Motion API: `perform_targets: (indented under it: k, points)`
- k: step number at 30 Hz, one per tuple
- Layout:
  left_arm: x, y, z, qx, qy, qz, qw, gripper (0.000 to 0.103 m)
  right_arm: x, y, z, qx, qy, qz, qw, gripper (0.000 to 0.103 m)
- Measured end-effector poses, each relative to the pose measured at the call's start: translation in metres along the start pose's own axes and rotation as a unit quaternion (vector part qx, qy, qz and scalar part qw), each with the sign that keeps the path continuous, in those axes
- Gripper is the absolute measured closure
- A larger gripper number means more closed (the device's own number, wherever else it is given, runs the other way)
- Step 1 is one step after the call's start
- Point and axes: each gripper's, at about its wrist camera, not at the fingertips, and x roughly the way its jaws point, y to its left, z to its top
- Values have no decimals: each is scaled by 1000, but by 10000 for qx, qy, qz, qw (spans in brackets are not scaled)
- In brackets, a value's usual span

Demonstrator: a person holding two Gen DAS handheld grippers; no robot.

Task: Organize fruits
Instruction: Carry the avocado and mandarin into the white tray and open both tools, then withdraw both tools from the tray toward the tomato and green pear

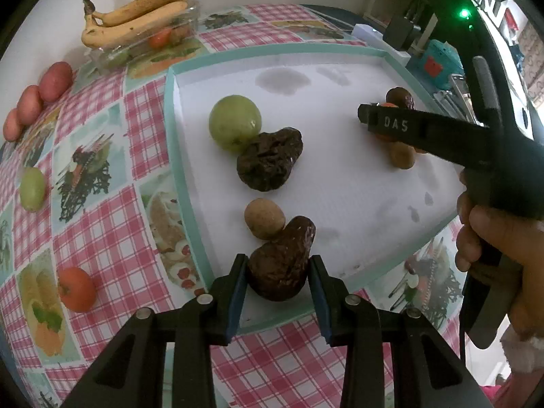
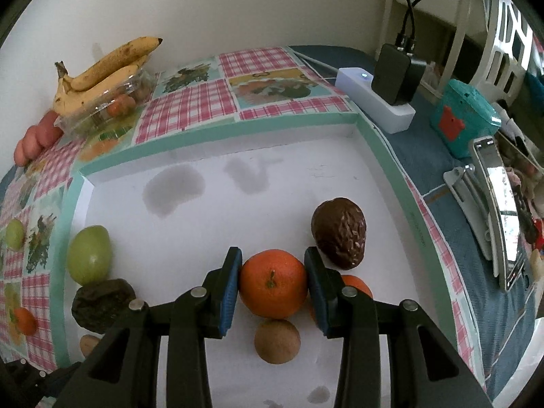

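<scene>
The far half of the white tray with mint-green rim (image 2: 380, 156) lies open, while the wrinkled dark brown avocado (image 2: 339, 233) and round green apple (image 2: 89, 254) block its sides.

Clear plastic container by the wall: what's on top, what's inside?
Two spotted yellow bananas lie across the clear plastic container. Inside, something orange-red shows; the bananas and glare hide the rest.
</scene>
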Motion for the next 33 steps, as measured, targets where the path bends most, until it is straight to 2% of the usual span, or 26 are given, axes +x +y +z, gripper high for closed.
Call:
perform_targets:
  k: [10,14,17,20,29,33]
  points:
    - [1,2,0,43,9,-10,10000,64,3,8,-2,-300,15,-204,9993,62]
    - [-1,-2,0,82,5,27,10000,63,3,10,-2,-359,25,-136,9993,54]
    - [-4,-6,0,131,-23,31,9999,58,4,12,-2,-393,22,-149,9991,53]
    - [-12,-10,1,199,-92,25,9998,46,4,13,-1,-419,25,-121,9990,50]
    - [-37,-14,4,425,-402,146,9982,42,-6,5,5,-122,-87,21,9999,46]
    - [-50,-5,5,345,-578,271,9974,30,-18,2,9,-37,-229,3,9997,46]
